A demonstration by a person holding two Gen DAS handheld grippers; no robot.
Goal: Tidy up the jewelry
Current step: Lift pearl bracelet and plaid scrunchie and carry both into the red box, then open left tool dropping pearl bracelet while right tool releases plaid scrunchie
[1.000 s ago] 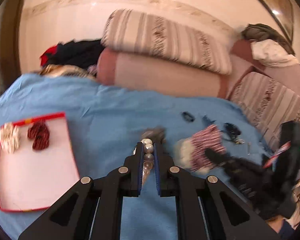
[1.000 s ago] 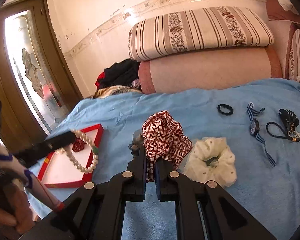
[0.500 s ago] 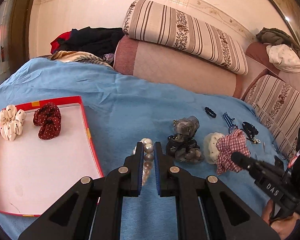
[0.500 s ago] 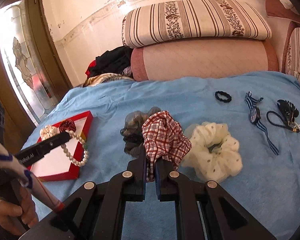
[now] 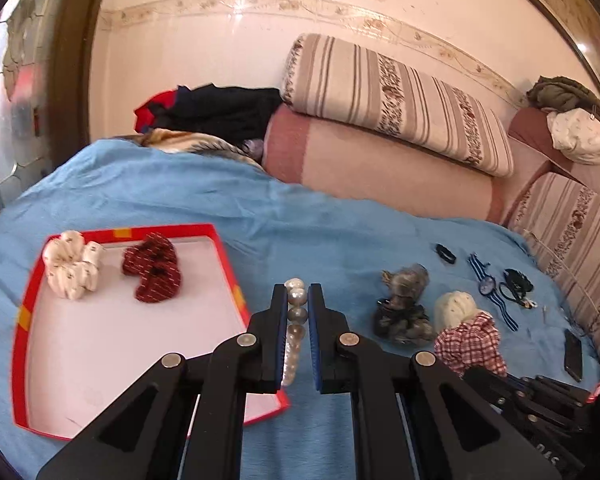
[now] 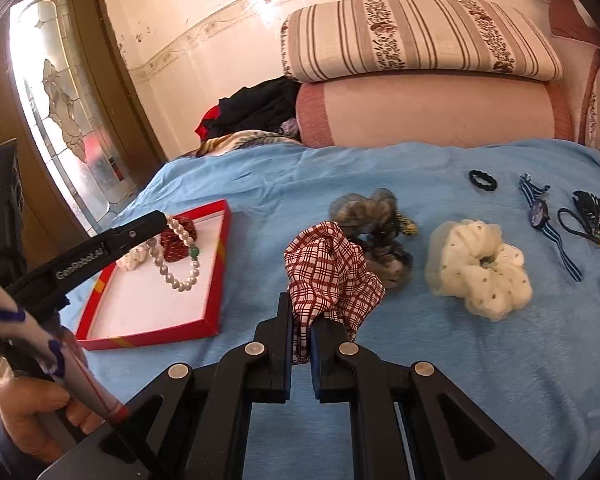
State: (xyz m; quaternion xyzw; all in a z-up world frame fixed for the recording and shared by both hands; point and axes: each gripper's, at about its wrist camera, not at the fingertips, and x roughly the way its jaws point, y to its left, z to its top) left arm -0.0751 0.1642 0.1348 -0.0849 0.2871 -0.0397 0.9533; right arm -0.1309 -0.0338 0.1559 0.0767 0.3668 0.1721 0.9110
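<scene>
Inside red tray [image 5: 228,264]: white scrunchie [image 5: 73,266], red scrunchie [image 5: 154,268].

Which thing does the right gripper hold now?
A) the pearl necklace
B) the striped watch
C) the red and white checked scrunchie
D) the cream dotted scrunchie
C: the right gripper is shut on the red and white checked scrunchie, while the pearl necklace hangs from the left gripper over the red tray.
</scene>
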